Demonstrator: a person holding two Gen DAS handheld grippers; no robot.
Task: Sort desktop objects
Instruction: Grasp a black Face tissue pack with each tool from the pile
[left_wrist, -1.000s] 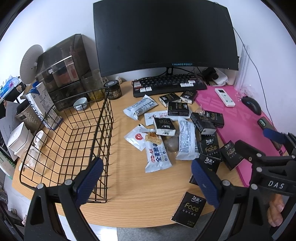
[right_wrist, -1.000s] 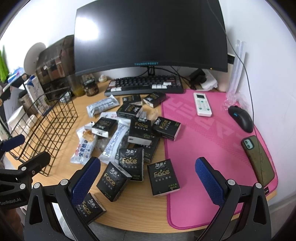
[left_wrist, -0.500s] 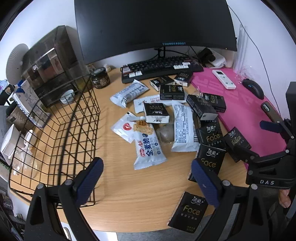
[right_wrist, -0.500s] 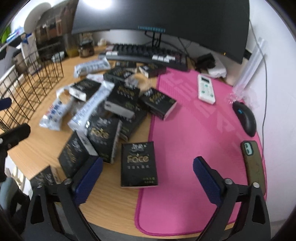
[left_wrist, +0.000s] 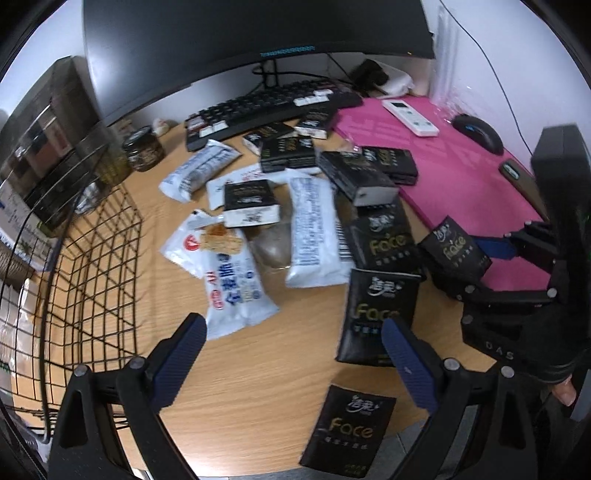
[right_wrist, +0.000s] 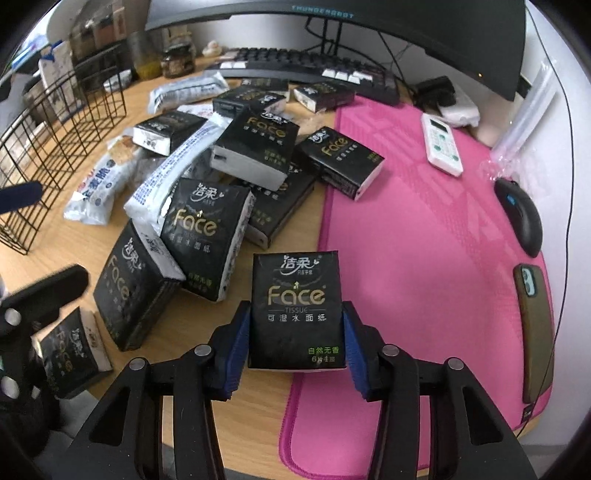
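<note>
The right gripper (right_wrist: 295, 345) had its blue pads on either side of a black tissue pack (right_wrist: 295, 310), the jaws closing onto its two long edges; the pads looked to be touching the wrapper. The pack lay flat at the near edge of the desk, straddling the border between the wood and the pink mat (right_wrist: 424, 240), its long axis running near to far, in line with the fingers. So the grip crossed the pack's short width, which seemed the right way to take it.

The left gripper (left_wrist: 291, 363) hung with jaws wide and empty over bare wood, a white snack packet (left_wrist: 236, 291) just beyond its left pad and another black pack (left_wrist: 376, 314) by its right one. The wire basket (left_wrist: 92, 277) stood at the far left, close to the left hand and well apart from the held pack. Any carry there would probably cross the heap of packs and snacks between.
</note>
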